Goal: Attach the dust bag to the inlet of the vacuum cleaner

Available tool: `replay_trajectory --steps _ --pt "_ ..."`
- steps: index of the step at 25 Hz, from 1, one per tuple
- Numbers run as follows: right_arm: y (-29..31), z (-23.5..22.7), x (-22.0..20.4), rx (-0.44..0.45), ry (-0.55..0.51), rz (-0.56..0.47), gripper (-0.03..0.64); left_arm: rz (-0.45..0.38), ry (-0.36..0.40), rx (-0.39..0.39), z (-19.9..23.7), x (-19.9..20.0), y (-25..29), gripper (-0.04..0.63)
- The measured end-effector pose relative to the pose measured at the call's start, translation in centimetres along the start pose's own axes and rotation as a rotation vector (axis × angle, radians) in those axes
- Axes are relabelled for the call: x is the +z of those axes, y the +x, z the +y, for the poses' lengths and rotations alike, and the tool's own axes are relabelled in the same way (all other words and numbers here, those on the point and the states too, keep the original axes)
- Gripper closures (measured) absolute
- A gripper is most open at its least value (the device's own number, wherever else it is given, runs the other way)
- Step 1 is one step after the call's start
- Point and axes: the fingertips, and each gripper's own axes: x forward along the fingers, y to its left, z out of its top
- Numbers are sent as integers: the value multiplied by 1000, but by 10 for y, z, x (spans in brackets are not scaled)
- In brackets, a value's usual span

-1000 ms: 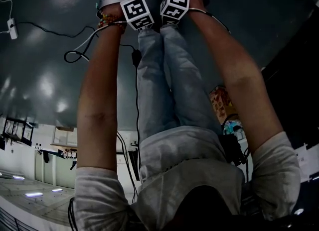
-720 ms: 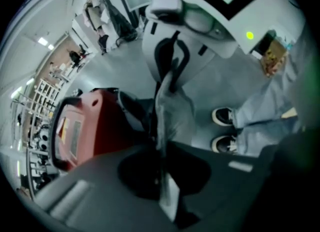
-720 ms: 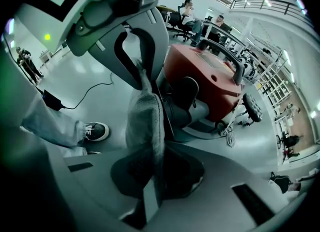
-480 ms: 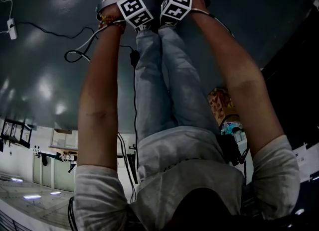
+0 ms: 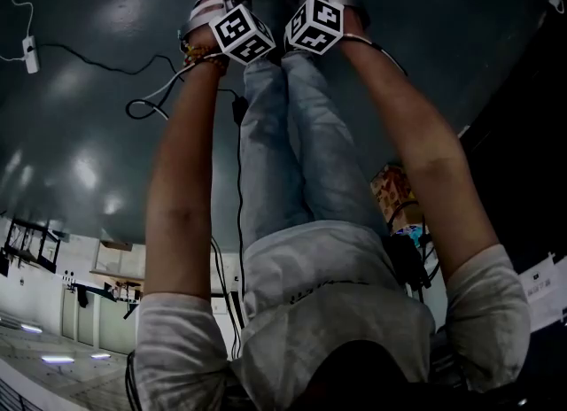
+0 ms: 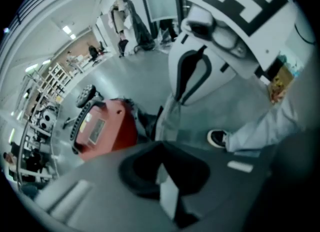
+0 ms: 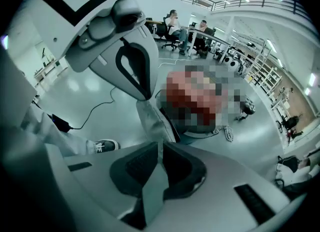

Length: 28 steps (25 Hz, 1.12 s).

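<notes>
The grey cloth dust bag (image 6: 170,121) hangs stretched between my two grippers. In the left gripper view, my left gripper (image 6: 161,173) is shut on one edge of the bag, and my right gripper (image 6: 192,76) pinches the other edge above. The red vacuum cleaner (image 6: 105,131) stands on the floor beyond, to the left, apart from the bag. In the right gripper view, my right gripper (image 7: 157,168) is shut on the dust bag (image 7: 150,118), with my left gripper (image 7: 132,71) opposite. In the head view both marker cubes (image 5: 241,34) sit side by side over the person's legs.
A black cable (image 5: 146,104) and a white power strip (image 5: 29,53) lie on the grey floor. The person's shoes (image 6: 218,138) stand close under the bag. A wheeled chair base (image 6: 87,95) is behind the vacuum. People sit at desks (image 7: 175,21) far off.
Both grippers have drawn back from the vacuum cleaner with the bag still pinched; the vacuum looks smaller and farther, and the bag is pulled out longer between them.
</notes>
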Motion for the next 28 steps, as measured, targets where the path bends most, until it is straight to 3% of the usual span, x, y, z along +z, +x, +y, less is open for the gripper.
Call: replay_trajectory --steps 5,16,28 --pt "-7 9 8 -2 75 -46 604 -25 -71 -17 -16 11 -1 592" --pt "-4 21 7 -8 60 -67 606 -9 -93 -15 -22 -4 4 592" --pt "1 10 6 8 45 -70 606 -24 -99 -15 -12 10 9 591"
